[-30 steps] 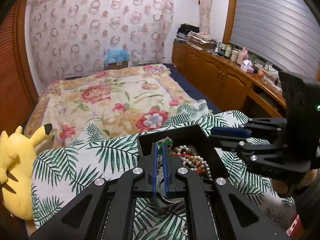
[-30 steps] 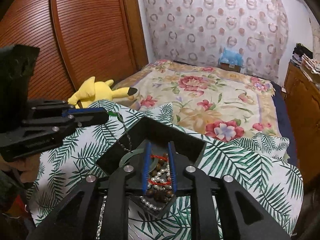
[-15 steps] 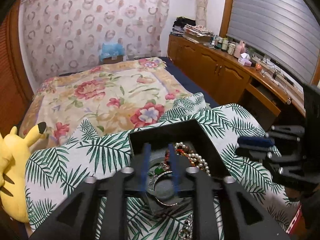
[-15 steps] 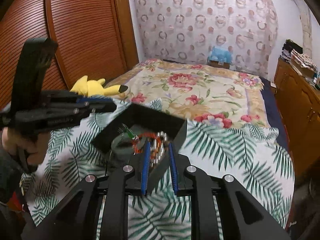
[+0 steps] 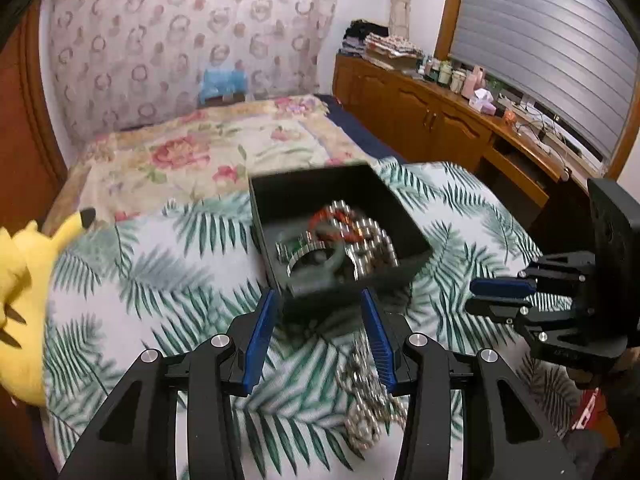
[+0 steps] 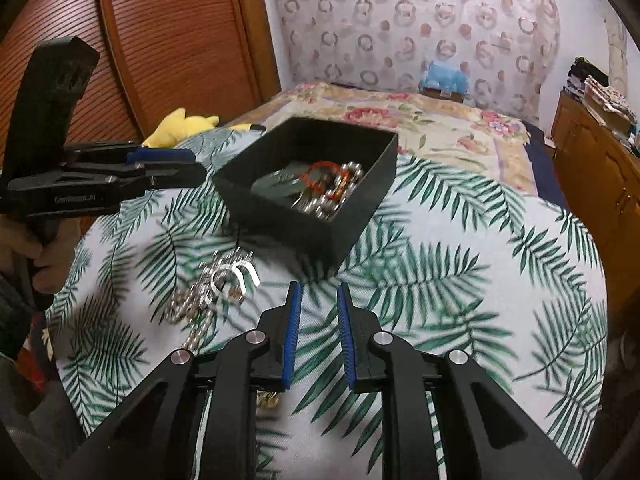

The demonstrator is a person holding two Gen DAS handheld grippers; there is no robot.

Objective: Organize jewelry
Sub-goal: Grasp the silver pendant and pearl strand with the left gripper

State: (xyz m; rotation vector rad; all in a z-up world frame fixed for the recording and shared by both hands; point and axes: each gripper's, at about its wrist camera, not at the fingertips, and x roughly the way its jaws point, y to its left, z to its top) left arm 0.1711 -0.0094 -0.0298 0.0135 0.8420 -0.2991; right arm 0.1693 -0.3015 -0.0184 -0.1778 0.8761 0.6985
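A black box (image 5: 362, 286) stands on the palm-leaf cloth (image 5: 160, 280) and holds a pearl necklace (image 5: 372, 248), a red bracelet (image 5: 336, 220) and a green bangle (image 5: 316, 266). My left gripper (image 5: 320, 320) hovers just short of the box's near corner, its jaws opening with nothing between them. A loose heap of silver chains (image 5: 368, 400) lies on the cloth by its right finger. My right gripper (image 6: 318, 308) is above bare cloth in front of the box (image 6: 320, 226), its jaws a narrow gap apart and empty. The silver chains (image 6: 216, 284) lie to its left.
A yellow plush toy (image 5: 20, 300) sits at the cloth's left edge. Behind the box stretches a bed with a floral cover (image 5: 208, 152). A wooden cabinet (image 5: 440, 120) with clutter runs along the right; a ribbed wooden door (image 6: 160, 40) stands at the left.
My left gripper opened and let its green-pendant chain drop into the box, then drew back. My right gripper also pulled back from over the box to the cloth in front.
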